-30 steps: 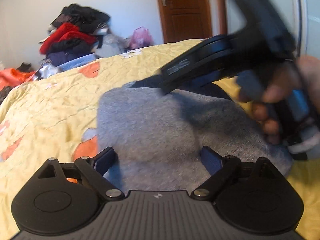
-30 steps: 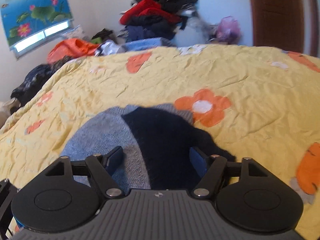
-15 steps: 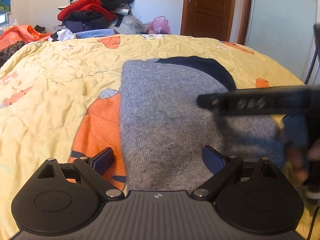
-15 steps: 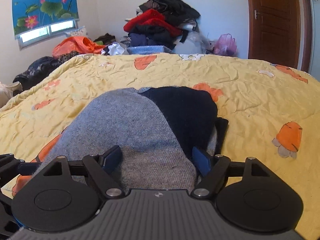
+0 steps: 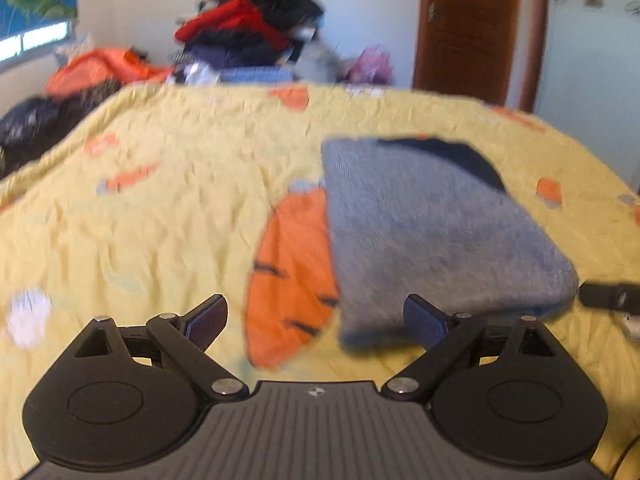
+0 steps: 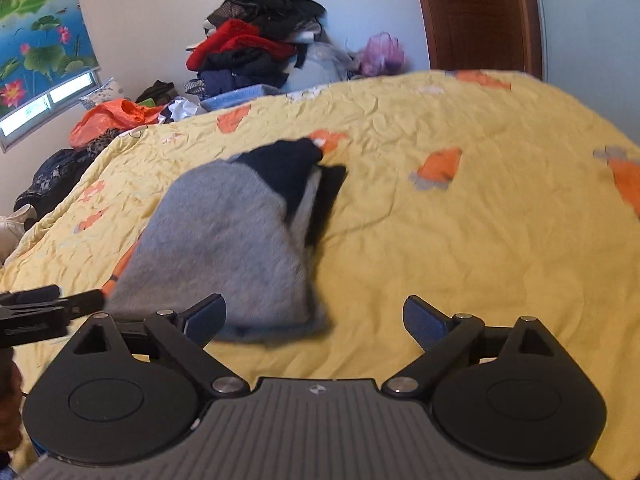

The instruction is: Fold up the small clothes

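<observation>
Both hand-held grippers have drawn back from the sweater since half a second ago, when their fingers sat over its near edge; now the cloth lies clear of them and more of the bed shows in each view.

Filling most of both views, the bed (image 5: pixel 168 184) carries a wrinkled yellow cover with orange prints. On it the sweater (image 5: pixel 432 232) lies folded into a compact grey block with a dark navy part at its far end, right of centre in the left wrist view and left of centre in the right wrist view (image 6: pixel 224 240). It rests flat, with layered edges showing along its right side in the right wrist view. Beyond the bed, a heap of clothes (image 6: pixel 256 48) stands against the wall at upper centre, with a wooden door (image 6: pixel 480 12) at upper right.

Low in its own view, the left hand-held gripper (image 5: pixel 316 316) has its fingers spread wide and pinches nothing; the sweater's near corner lies just beyond its right finger. Likewise the right hand-held gripper (image 6: pixel 314 316) is spread and empty, the sweater just past its left finger. Each gripper's tip pokes into the edge of the other's view.

Judging from this release, the fold on this piece looks finished, and the next garment would likely come from the heap.
</observation>
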Demonstrator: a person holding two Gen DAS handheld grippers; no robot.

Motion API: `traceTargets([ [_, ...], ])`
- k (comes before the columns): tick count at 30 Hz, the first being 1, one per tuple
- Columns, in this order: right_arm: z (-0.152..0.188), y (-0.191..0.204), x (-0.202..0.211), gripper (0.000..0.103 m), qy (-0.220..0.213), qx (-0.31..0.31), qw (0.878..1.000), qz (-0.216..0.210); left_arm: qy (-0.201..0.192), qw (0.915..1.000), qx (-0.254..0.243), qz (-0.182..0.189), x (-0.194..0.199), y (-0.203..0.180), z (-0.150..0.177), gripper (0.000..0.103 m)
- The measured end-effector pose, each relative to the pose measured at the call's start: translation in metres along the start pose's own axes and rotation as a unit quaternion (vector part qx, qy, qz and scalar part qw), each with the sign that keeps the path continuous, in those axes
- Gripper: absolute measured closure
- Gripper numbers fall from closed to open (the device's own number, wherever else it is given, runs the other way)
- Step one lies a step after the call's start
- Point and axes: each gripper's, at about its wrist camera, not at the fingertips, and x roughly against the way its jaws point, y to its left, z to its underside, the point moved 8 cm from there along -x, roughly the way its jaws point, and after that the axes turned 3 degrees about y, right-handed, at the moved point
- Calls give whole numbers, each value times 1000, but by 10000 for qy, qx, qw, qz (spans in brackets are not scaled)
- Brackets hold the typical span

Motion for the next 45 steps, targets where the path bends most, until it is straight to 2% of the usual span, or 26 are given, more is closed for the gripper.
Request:
traceTargets([
  [2,15,19,-7,6,238,192,9995,33,243,9997,77,-26,-6,-8,11,7],
  [5,34,37,-22,5,410,807,9948,471,498,9986,174,18,-18,-14,28,7],
  [7,40,40,-32,1,469,959,9921,654,334,9994,-37,-129,-19,-16,32,5],
  [9,40,41,-36,0,318,1125,9900,796,242,9994,-160,-178,-20,-17,33,2],
  [13,35,40,-41,0,213,1000,9910,869,-2,9999,-117,-84,-22,-14,33,0],
  [16,35,38,-42,0,31,931,9910,966,4,9999,-111,-21,-23,-13,31,0],
  [24,37,38,-42,0,-49,874,9911,1008,5,9999,-122,-10,-24,-13,30,0],
  [45,38,37,-39,0,-80,856,9912,1006,6,9999,-114,25,-25,-13,30,0],
])
